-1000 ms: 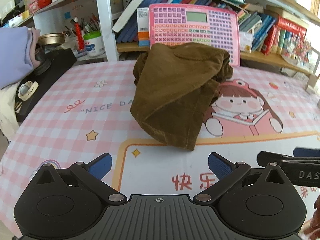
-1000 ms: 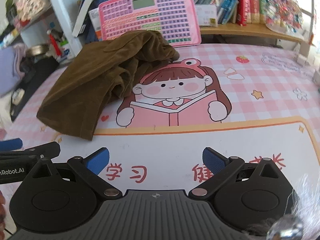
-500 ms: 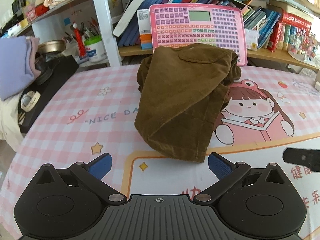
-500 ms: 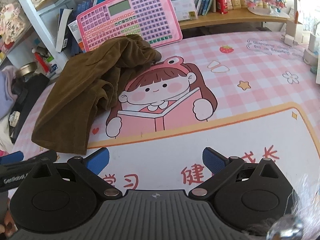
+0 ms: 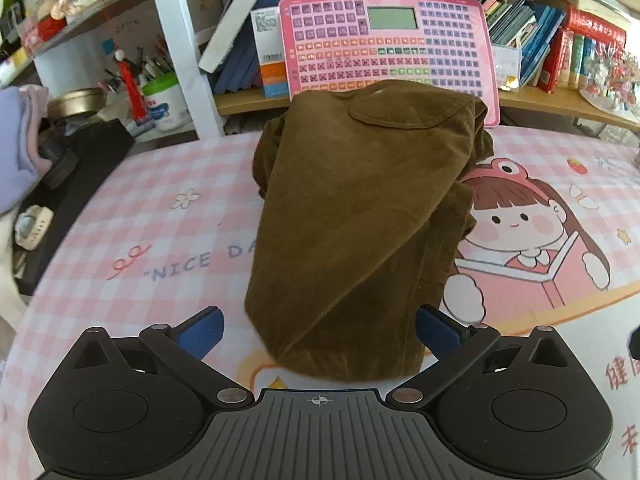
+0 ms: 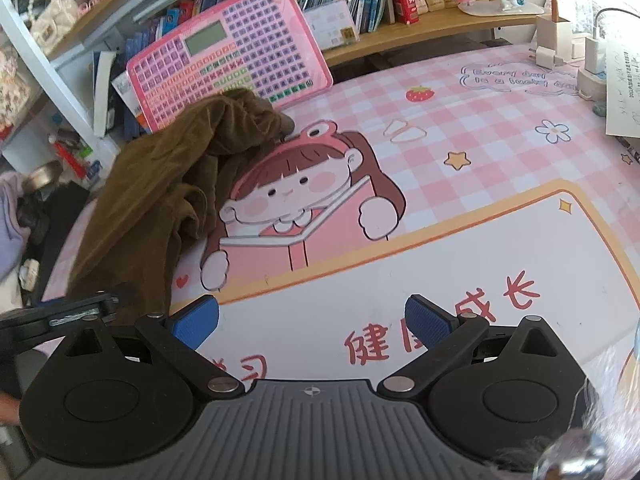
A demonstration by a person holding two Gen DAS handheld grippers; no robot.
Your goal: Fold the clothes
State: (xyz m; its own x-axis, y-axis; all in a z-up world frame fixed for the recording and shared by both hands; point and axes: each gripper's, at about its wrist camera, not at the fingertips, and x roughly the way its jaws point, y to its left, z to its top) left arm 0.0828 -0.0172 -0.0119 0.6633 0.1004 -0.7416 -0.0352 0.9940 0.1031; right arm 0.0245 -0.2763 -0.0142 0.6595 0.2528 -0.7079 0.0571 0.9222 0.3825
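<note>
Brown garment (image 5: 360,224) lying crumpled on the desk (image 5: 160,240), left tongs (image 5: 319,330) gaping around its 6 o'clock hem, right tongs (image 6: 312,322) hovering apart, holding nothing

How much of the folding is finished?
Nothing looks folded yet: the brown trousers lie crumpled on the pink mat. The open left tool sits around their near hem; the right tool is open over bare mat. Gripping and all folding remain.
</note>
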